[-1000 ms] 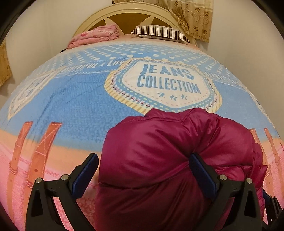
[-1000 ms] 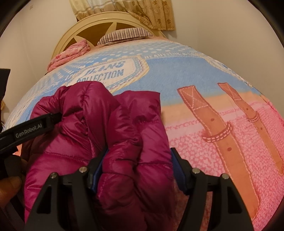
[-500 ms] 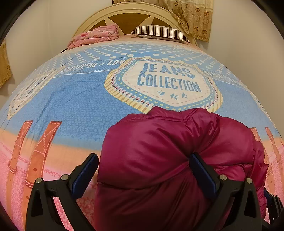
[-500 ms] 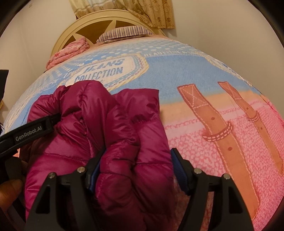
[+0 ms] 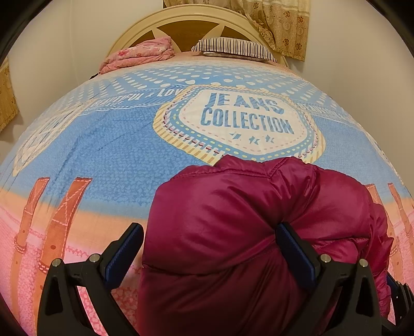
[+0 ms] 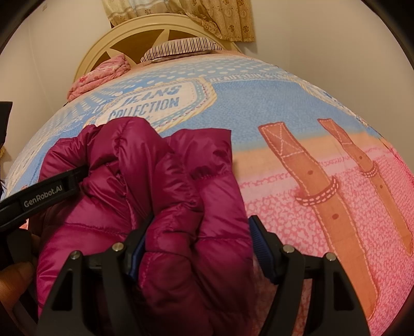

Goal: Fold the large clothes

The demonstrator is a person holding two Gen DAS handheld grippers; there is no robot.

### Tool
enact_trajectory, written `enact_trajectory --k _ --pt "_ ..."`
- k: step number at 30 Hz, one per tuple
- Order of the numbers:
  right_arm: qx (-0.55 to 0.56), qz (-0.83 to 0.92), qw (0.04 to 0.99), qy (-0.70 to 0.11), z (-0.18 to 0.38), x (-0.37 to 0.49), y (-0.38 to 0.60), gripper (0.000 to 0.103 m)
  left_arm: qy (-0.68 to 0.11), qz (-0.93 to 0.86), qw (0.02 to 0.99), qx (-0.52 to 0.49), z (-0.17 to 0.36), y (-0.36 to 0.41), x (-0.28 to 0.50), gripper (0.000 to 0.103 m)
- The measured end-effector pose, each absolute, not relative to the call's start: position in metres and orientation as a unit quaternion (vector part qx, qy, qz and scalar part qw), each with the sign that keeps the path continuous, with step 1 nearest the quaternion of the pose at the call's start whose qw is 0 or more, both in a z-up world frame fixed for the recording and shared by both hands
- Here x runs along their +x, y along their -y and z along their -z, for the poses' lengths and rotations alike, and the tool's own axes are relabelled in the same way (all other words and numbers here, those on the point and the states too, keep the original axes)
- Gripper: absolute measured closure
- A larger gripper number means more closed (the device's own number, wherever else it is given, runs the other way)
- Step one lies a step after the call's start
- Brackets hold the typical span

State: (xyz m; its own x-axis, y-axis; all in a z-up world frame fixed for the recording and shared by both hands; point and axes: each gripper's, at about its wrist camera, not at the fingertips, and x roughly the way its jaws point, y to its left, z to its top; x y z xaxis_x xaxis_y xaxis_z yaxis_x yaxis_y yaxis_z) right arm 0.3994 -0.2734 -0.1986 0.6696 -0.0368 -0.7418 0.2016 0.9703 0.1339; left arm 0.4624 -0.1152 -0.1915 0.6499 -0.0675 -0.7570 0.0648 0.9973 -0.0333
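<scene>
Bedspread fills both views; at 12 o'clock sit the headboard, a pink bundle left of a striped pillow, and a curtain at 1 o'clock. Magenta down jacket lies bunched on the near half of the bed, its top edge touching the "JEANS COLLECTION" badge. Left gripper: jaws spread wide around the jacket's left bulk; the finger at 4 o'clock presses into a crease, the finger at 7 o'clock stands just beside the fabric with a visible gap, so I read it as straddling, not clamping. Right wrist view, left to right: a fingertip of the person's hand at 8 o'clock, the left gripper's arm marked GenRobot.AI dug into the jacket at 9 o'clock, then the right gripper at 6 o'clock, its jaws held fairly wide but both pads bearing on a thick rolled fold of the jacket's right edge, so it is pinching that fold. Printed straps at 3 o'clock, bare bedspread around them. Step, my read: mid-fold, both grippers seated on the near part of a puffy, half-gathered bundle; not a flat stack yet. Next move likely needs the left jaws to close on fabric, then both to lift together and lay the near portion over towards 12 o'clock. Risk: slick, springy shell may slip or puff back open on release.
</scene>
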Motion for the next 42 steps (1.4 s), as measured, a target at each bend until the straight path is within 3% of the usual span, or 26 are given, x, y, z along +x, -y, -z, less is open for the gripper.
enact_trajectory --k 9,13,19,22,23,24,30,32,35,42 --pt "0.138 0.018 0.908 -0.396 0.184 0.379 0.288 0.03 -0.423 0.094 0.901 0.019 0.164 0.098 0.405 0.001" --pt "0.134 0.0 0.912 -0.388 0.182 0.358 0.287 0.029 -0.424 0.118 0.898 -0.01 0.176 0.08 0.363 0.001" --pt "0.182 -0.03 0.896 -0.404 0.2 0.365 0.293 0.03 -0.429 0.126 0.894 -0.031 0.183 0.081 0.359 0.001" --pt "0.192 -0.051 0.894 -0.402 0.202 0.367 0.293 0.041 -0.425 0.138 0.895 -0.008 0.182 0.091 0.36 0.001" --pt "0.196 -0.058 0.893 -0.401 0.202 0.367 0.293 0.049 -0.424 0.139 0.895 -0.005 0.182 0.092 0.359 0.002" --pt "0.199 -0.069 0.892 -0.4 0.203 0.367 0.292 0.055 -0.423 0.145 0.894 -0.006 0.183 0.094 0.358 0.004" --pt "0.21 -0.094 0.889 -0.397 0.204 0.369 0.289 0.071 -0.414 0.171 0.894 0.002 0.179 0.103 0.351 0.035" --pt "0.205 -0.097 0.893 -0.39 0.2 0.366 0.286 0.075 -0.404 0.169 0.899 0.015 0.174 0.105 0.346 0.057" --pt "0.203 -0.098 0.898 -0.379 0.193 0.359 0.281 0.078 -0.388 0.165 0.906 0.029 0.165 0.103 0.335 0.074" --pt "0.202 -0.13 0.902 -0.36 0.172 0.348 0.26 0.08 -0.363 0.15 0.92 0.019 0.14 0.074 0.314 0.078"
